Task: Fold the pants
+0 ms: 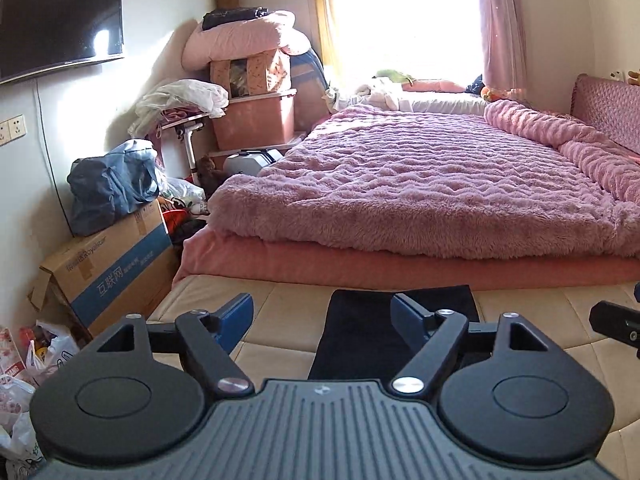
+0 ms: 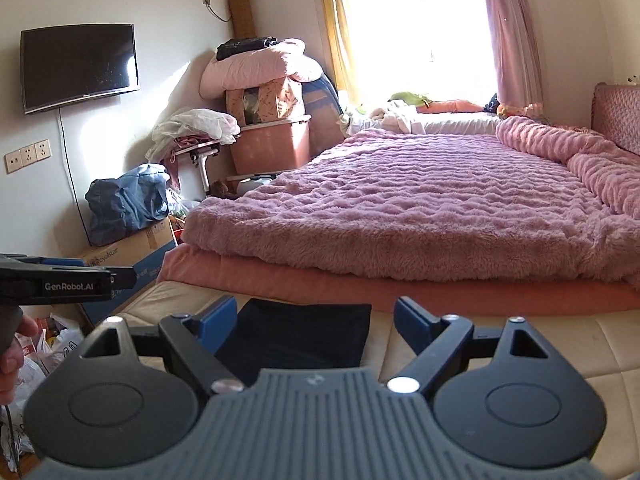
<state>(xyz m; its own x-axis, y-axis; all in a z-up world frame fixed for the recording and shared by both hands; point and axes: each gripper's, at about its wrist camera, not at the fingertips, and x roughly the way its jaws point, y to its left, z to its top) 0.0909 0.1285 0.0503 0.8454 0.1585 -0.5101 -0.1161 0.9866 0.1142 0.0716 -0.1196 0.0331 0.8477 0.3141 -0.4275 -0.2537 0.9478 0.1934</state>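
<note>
— So what is seen around the black pants (image 1: pixel 394 330)?

— They are laid flat on the cream quilted bench (image 1: pixel 280 320) at the foot of the bed, folded into a dark rectangle. Just behind them a fluffy pink blanket (image 1: pixel 420 184) is spread over a salmon mattress (image 1: pixel 360 268). To the left, a cardboard box (image 1: pixel 120 276) is topped by a blue bag (image 1: pixel 112 188), and pink storage bins (image 1: pixel 256 120) are stacked under folded pink bedding (image 1: pixel 240 40). A wall-mounted television (image 1: pixel 60 28) is hung above.

— And the grippers?

— The left gripper (image 1: pixel 322 314) is held above the pants with its blue pads spread wide and nothing between them. The right gripper (image 2: pixel 316 318) is likewise held wide and empty, with the pants seen behind its left finger.

— Is anything blocked or hard to make out?

— The near end of the pants is covered by each gripper's body in both views. The window (image 2: pixel 412 28) is washed out by glare, so the items on the sill cannot be identified. Plastic bags (image 1: pixel 24 380) on the floor are cut off at the frame edge.
</note>
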